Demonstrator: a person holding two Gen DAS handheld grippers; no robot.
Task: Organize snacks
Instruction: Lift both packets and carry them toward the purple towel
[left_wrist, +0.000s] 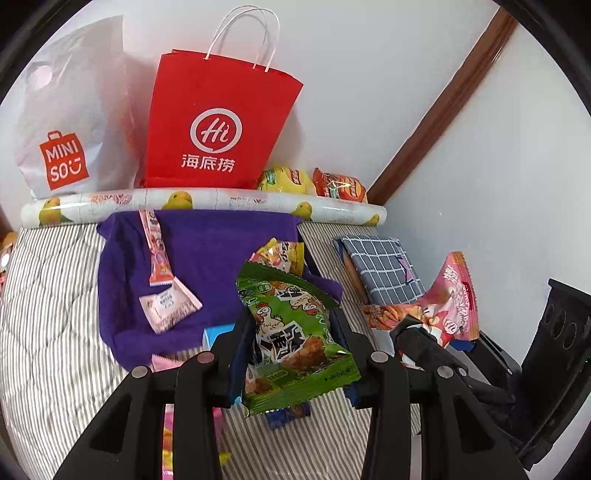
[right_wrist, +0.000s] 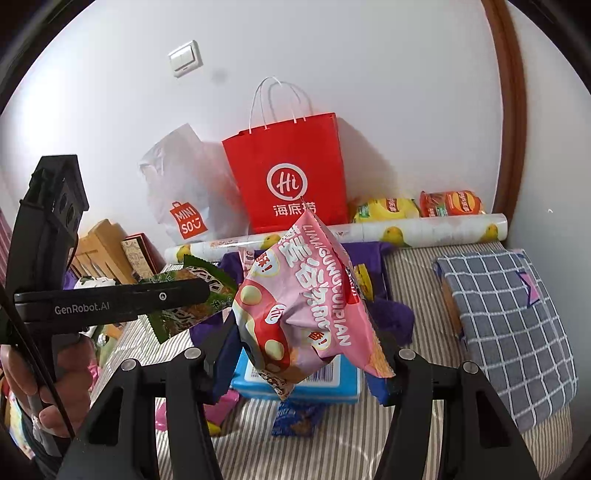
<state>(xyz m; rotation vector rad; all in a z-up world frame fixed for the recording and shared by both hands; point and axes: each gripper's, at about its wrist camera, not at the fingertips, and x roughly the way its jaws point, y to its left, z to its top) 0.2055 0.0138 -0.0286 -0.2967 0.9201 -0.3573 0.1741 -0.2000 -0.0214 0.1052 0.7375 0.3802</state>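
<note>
Left gripper (left_wrist: 291, 347) pinches green snack packet (left_wrist: 295, 332), right gripper (right_wrist: 306, 347) pinches pink snack packet (right_wrist: 306, 295), both above striped bedding (left_wrist: 55, 295); slick film, shallow holds, so either may slip out.

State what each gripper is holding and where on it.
Left gripper pinches the green snack packet across its middle; right gripper clamps the pink snack bag at its lower sides.

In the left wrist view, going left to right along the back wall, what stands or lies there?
White Miniso bag → red paper bag → yellow snack packet → orange snack packet, all behind the roll of duck-print paper.
</note>
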